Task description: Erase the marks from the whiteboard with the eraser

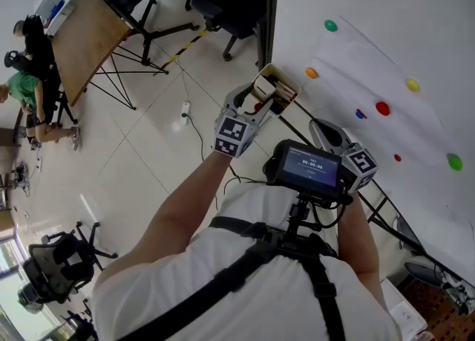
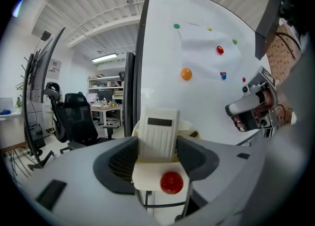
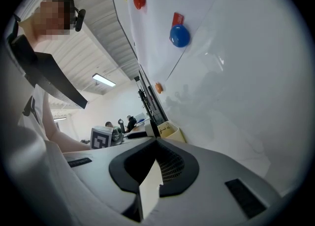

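Straddling the eraser [image 2: 158,130] in its tray [image 2: 144,177], left gripper [image 2: 156,140] fingers wide, right gripper [image 3: 157,144] fingers together; next I should squeeze, lift.

Office chair [image 2: 76,119], wooden table [image 1: 85,39], orange magnet [image 2: 186,74]

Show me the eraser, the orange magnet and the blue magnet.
eraser [image 2: 156,134], left gripper view, middle of its ribbed face.
orange magnet [image 2: 186,74], left gripper view, centre of its dome.
blue magnet [image 3: 179,36], right gripper view, centre of its dome.
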{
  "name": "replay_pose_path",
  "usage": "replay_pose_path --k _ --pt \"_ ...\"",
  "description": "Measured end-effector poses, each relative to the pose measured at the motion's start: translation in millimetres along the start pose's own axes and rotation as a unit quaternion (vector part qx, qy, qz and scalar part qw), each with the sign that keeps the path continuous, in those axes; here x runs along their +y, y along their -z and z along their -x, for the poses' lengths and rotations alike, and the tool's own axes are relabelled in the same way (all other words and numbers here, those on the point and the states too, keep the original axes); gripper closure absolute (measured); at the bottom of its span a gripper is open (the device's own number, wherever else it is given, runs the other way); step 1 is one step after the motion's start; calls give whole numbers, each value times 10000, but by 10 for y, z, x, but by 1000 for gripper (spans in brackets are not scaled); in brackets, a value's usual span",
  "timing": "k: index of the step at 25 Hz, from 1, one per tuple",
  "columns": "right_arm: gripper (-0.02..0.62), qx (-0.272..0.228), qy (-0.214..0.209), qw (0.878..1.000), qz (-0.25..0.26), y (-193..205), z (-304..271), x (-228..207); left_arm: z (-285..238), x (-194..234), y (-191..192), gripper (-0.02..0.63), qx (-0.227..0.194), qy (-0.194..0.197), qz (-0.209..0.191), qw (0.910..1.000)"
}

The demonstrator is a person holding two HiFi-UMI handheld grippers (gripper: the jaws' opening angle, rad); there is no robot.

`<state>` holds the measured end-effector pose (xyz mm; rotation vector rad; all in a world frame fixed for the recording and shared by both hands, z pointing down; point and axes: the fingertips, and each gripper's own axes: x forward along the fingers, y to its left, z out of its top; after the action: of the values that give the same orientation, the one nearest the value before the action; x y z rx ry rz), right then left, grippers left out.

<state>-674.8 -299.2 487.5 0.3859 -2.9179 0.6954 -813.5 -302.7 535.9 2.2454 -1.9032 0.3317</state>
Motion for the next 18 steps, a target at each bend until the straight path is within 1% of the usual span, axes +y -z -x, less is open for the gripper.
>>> replay_pose_path --k 2,5,8,11,13,18 --pt "575 -27 22 10000 -21 -4 -1 -16 -35 20 4 337 45 22 -42 10000" --pt "575 -48 47 10000 -23 35 18 -60 -110 47 26 336 262 -77 -143 9995" --pt "575 -45 78 9999 -64 77 55 -97 -177 54 39 336 516 -218 -124 9984" --pt "575 -71 82 9999 -96 98 60 -105 -210 58 53 339 644 -210 -128 9976" --pt "575 -105 77 9999 -82 93 55 -106 -197 85 38 339 560 -219 -107 9981" --pt "575 -152 100 9998 -44 117 62 -166 -136 187 -136 336 -15 -409 -69 9991"
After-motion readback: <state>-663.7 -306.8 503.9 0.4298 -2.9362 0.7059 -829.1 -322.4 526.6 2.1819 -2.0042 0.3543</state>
